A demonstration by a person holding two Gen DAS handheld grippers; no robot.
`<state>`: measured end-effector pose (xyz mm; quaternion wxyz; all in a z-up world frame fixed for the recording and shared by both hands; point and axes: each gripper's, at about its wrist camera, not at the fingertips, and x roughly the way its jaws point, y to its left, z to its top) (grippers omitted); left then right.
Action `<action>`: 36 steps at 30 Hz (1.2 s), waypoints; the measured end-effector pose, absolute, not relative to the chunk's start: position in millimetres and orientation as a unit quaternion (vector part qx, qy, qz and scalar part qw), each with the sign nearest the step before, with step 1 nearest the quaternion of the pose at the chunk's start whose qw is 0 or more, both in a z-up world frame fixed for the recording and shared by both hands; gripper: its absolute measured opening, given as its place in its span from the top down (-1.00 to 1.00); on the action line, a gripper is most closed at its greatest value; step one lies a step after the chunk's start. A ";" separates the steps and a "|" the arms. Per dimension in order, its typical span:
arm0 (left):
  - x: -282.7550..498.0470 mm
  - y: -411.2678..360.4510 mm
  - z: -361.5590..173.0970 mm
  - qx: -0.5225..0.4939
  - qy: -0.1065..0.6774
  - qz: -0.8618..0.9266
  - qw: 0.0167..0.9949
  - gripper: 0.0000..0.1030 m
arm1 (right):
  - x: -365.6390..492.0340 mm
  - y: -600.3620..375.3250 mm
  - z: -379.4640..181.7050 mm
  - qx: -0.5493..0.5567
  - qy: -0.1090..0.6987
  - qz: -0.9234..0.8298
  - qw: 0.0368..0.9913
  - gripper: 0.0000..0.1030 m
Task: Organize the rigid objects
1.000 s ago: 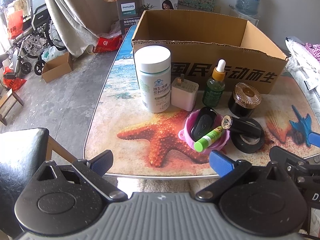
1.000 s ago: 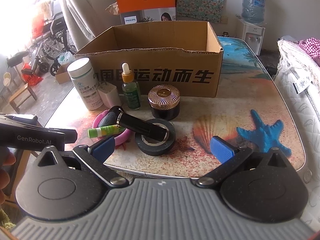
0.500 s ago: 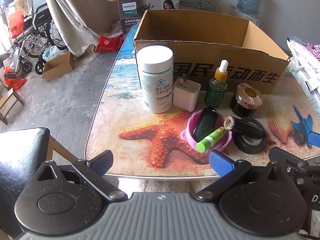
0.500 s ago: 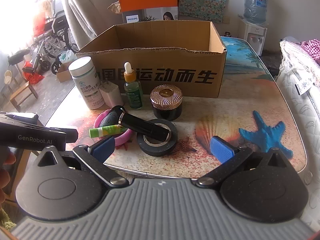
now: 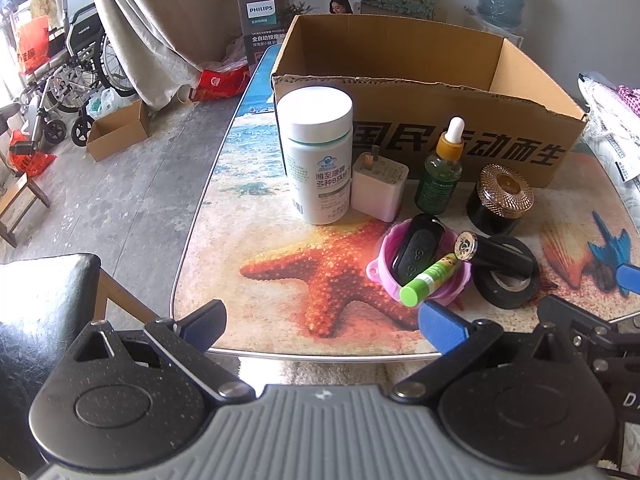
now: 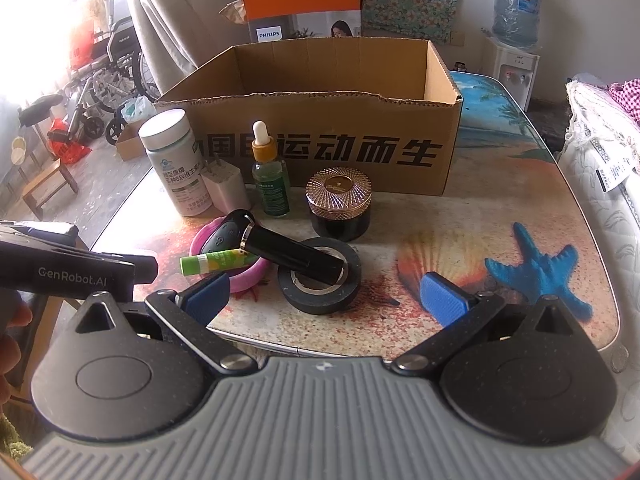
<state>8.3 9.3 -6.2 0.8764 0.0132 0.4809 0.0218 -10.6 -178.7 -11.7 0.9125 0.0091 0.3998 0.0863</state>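
Observation:
An open cardboard box (image 5: 460, 148) (image 6: 320, 152) stands at the back of the table. In front of it stand a white pill bottle (image 5: 318, 156) (image 6: 176, 164), a white charger (image 5: 378, 192), a green dropper bottle (image 5: 440, 172) (image 6: 270, 176) and a black jar with a gold lid (image 5: 502, 198) (image 6: 338, 204). A pink bowl (image 5: 386, 264) holds a black key fob (image 5: 416, 250) and a green lip balm (image 5: 428, 280). A black tube (image 6: 292, 256) lies across a black tape roll (image 6: 320, 280). My left gripper (image 5: 320, 324) and right gripper (image 6: 326, 296) are open and empty at the near table edge.
The table (image 5: 248, 240) carries a beach print. A black chair (image 5: 40, 308) stands at its near left corner. A wheelchair (image 5: 72, 76) and a small carton (image 5: 116, 130) are on the floor to the left. A mattress (image 6: 600, 168) lies to the right.
Both grippers have moved slightly forward toward the table. Nothing on the table has moved.

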 end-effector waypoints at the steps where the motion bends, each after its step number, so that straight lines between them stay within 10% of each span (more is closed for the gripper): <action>1: 9.7 8.0 -6.7 0.013 0.481 0.022 0.876 -0.99 | -10.1 -178.7 -11.9 0.009 0.400 0.087 0.912 -0.98; 14: 10.1 5.6 -7.1 -0.002 0.442 -0.033 0.896 -0.99 | -14.7 -202.3 2.2 -0.007 0.338 0.081 0.938 -0.98; 26: 26.4 -23.7 -0.4 0.026 0.392 -0.159 0.906 -0.74 | 5.7 -260.1 2.5 0.236 0.336 0.142 0.901 -0.95; 36: 44.3 -64.3 -17.2 0.109 0.405 -0.226 0.879 -0.17 | 52.6 -264.4 -66.6 0.444 0.467 0.142 0.752 -0.28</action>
